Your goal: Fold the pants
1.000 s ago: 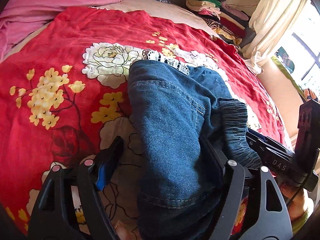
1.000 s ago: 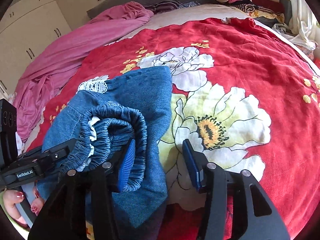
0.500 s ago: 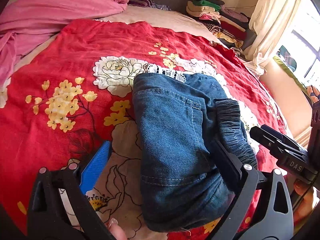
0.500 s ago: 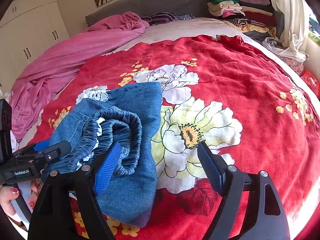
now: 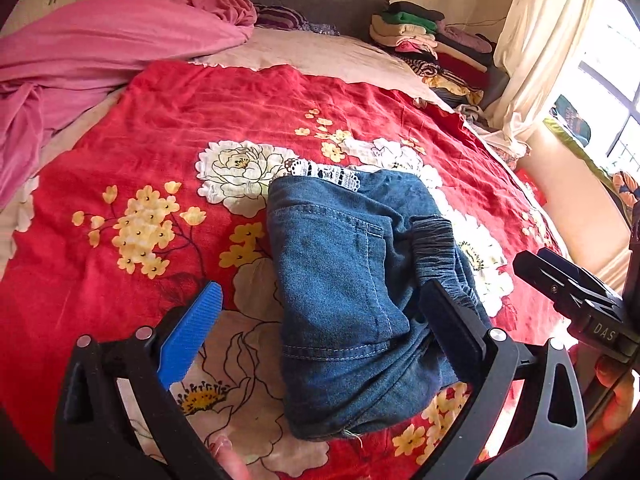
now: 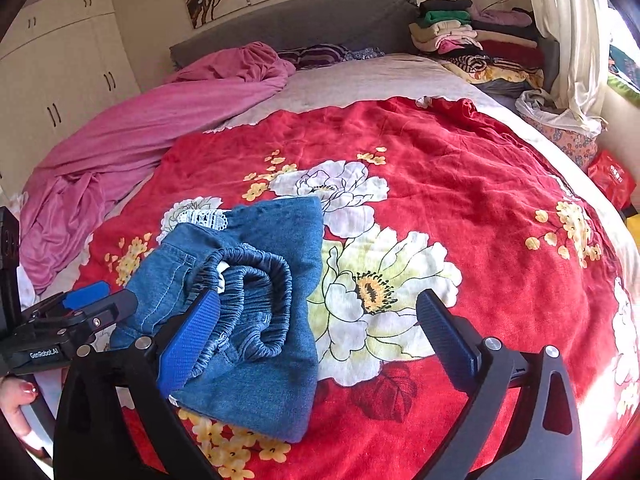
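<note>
Now we see the folded pants [image 5: 352, 300] lying on the red bedspread [image 5: 200, 112] at centre frame, below both tools. Our left tool [image 5: 320, 320] is released; our right tool [image 6: 320, 320] has just been opening, nothing gripped.

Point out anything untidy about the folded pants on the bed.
The denim pants lie folded on the red floral bedspread, but the elastic waistband bunches up in a loose loop on top, and white lace trim pokes out at the far edge.
</note>
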Demonstrator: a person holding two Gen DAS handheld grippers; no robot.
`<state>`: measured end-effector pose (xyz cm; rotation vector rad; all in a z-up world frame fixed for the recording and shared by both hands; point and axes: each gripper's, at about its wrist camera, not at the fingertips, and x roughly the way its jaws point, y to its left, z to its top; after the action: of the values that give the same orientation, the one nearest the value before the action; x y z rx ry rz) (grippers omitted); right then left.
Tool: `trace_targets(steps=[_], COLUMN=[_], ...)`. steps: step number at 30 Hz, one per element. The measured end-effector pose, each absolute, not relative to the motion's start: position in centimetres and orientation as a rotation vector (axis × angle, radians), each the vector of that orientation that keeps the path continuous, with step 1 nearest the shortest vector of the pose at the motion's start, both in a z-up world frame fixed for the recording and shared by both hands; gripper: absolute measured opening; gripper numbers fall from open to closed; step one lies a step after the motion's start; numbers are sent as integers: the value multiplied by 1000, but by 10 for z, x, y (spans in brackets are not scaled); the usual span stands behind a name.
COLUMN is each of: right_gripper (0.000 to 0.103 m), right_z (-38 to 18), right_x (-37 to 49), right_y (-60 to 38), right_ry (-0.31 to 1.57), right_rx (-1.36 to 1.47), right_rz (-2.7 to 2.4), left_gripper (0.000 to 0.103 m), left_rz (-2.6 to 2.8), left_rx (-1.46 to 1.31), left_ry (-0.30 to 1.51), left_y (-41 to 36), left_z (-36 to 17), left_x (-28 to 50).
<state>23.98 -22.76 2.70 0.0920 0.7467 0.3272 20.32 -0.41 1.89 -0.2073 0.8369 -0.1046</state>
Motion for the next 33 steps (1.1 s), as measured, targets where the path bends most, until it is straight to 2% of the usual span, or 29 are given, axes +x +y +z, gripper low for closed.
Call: trace_targets(steps=[33], right_gripper=[98], right_z=[80], right_x=[151], right_y=[-236], right_ry=[583], right_rx=[41], right_rz=[316], left_gripper=[93], left_rz=[-84], left_rx=[-176], left_ry=[720], left_y=[-3], left_z=[64], left_x=[130])
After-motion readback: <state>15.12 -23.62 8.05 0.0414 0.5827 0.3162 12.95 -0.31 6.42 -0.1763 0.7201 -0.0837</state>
